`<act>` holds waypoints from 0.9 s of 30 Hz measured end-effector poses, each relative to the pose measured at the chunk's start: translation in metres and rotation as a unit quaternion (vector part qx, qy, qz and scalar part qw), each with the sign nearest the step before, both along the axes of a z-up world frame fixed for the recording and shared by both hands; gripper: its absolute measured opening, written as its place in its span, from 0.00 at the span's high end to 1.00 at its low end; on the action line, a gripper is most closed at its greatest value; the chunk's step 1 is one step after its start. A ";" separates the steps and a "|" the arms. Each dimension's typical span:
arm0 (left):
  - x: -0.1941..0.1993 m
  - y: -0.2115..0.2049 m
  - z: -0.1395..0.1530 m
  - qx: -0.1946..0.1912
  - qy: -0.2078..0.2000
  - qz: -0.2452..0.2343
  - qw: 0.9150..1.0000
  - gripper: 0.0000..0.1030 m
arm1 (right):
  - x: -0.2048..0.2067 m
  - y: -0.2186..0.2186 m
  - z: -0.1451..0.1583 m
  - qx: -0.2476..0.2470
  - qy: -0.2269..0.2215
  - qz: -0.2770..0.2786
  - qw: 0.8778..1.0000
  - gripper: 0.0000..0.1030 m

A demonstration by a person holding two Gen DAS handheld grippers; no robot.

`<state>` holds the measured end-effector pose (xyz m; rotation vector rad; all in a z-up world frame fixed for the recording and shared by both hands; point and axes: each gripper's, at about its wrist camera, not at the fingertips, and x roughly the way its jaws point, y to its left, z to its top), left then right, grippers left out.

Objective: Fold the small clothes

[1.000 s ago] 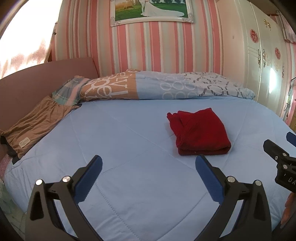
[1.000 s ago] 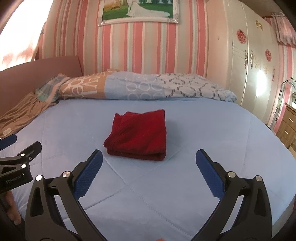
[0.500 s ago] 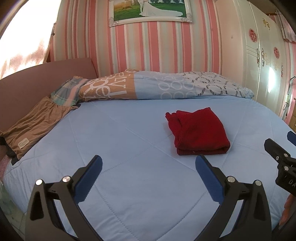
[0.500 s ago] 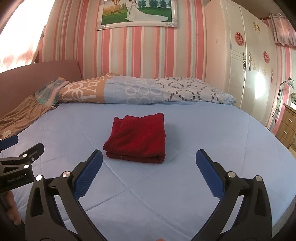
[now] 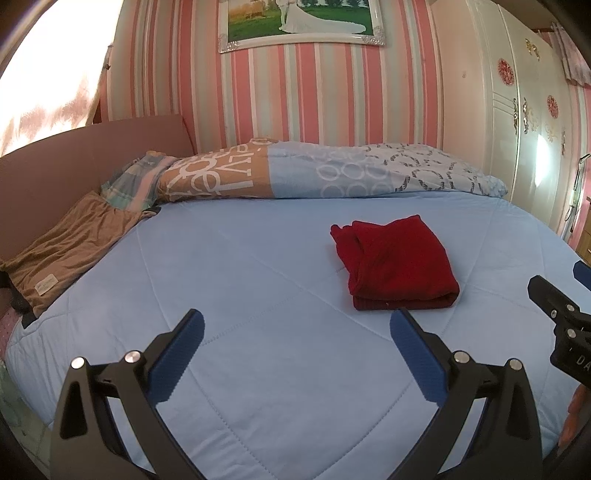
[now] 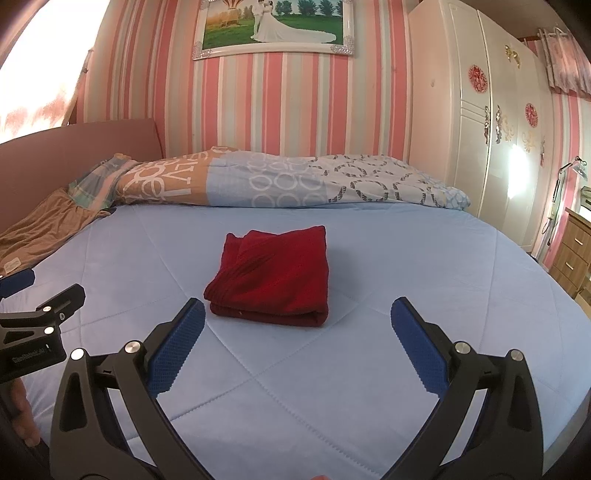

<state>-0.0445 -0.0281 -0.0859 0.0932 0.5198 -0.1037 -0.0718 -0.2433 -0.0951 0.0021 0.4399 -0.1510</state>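
Presently, item one: red garment (image 6: 271, 273), knitted or fleecy cloth, deep crimson, folded into a thick, roughly square packet of several layers. Its folded edge faces me; the looser, rumpled ends (image 5: 345, 240) sit at the far left corner. It lies flat on the bed (image 6: 424, 280), near the middle of the light blue quilted cover, touching nothing else.

Item two: my left gripper (image 5: 295, 354), black frame with blue ribbed pads (image 5: 177, 363). Its jaws are spread wide and hold nothing; they hang above bare quilt, short of the garment, which shows ahead and to the right of them.

Item three: my right gripper (image 6: 297, 345), same make. Its jaws likewise are spread apart and hold nothing, with the garment straight ahead, just beyond the tip of the left pad (image 6: 177, 352). Each gripper shows at the edge of the other's view, and part of a hand (image 6: 22, 417) is seen behind the left one.

Item four: rolled duvet (image 6: 295, 184), patterned in tan, pale blue and grey rings, lying along the far side of the bed against the striped wall (image 6: 295, 103).

Item five: brown garment (image 5: 70, 251) with a small sewn label, spread at the left end of the bed by the headboard (image 5: 74, 155), well apart from the red one.

Item six: white wardrobe (image 6: 480, 129), doors closed, contents not visible. Wooden drawer unit (image 6: 572, 254) at far right, drawers closed.

Item seven: framed picture (image 6: 273, 29) on the wall.
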 end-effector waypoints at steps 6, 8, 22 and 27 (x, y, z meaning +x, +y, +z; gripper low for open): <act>0.001 -0.002 0.000 0.008 -0.006 0.005 1.000 0.02 | 0.001 -0.001 0.000 0.000 0.000 -0.002 1.000 0.03; 0.001 -0.002 0.000 0.012 -0.009 0.007 1.000 0.02 | 0.002 -0.001 -0.001 -0.001 0.002 -0.002 1.000 0.03; 0.003 -0.002 -0.001 0.005 -0.004 0.007 1.000 0.02 | 0.002 -0.001 -0.002 -0.003 0.002 -0.003 1.000 0.03; 0.003 0.000 -0.001 0.004 -0.003 0.007 1.000 0.02 | 0.003 0.001 -0.003 -0.006 0.001 -0.002 1.000 0.03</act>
